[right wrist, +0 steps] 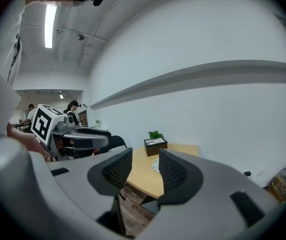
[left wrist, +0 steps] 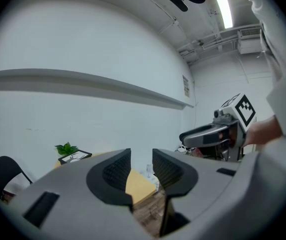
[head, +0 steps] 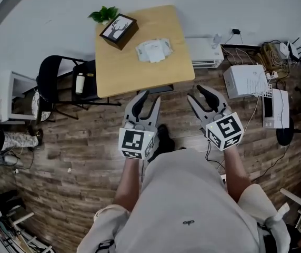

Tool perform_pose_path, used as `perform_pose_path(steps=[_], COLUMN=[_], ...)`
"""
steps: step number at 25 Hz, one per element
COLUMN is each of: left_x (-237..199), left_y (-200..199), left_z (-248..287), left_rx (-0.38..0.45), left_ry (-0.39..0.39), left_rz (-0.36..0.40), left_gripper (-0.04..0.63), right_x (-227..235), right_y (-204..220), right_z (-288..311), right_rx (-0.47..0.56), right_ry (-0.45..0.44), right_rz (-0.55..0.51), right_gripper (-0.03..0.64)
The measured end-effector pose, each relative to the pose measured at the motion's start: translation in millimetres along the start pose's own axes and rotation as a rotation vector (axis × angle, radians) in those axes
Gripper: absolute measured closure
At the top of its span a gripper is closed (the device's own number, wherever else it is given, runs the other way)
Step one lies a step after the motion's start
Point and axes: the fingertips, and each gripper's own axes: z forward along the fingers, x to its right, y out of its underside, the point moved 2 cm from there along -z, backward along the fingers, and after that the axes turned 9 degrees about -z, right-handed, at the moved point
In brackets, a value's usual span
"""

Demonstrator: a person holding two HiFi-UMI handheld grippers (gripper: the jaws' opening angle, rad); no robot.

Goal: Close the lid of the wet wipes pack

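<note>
Left gripper [head: 149, 98] and right gripper [head: 198, 95] stand apart, empty; an off-centre press may shove the wipes pack [head: 153, 50] away.

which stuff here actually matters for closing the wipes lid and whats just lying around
For the job:
wet wipes pack
wooden table it lies on
left gripper, open, empty
right gripper, open, empty

Just lying about:
deer-print box
plant
black chair
bottle
white box on the floor
</note>
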Motion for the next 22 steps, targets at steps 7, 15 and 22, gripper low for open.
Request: perform_pose_path(steps=[7,15,22], left_x=[-43,-80,-93], left_y=[-11,-6,5], left_z=[24,47,59], left_rx=[-0.006,-0.041,-0.069], left_ry=[0.038,0.079,0.100], left_rz=[0.020,0.017,-0.014], left_gripper=[0.460,0.446,0.446], right_x=[13,11,13], right_y=[-14,-15,-4], right_z=[41,82,96], right_rx=[-0.014,-0.040,-0.087], right_ry=[0.039,0.066,0.072], right_rz=[-0.004,0.018,0.036], right_gripper=[0.433,0.431,0.430])
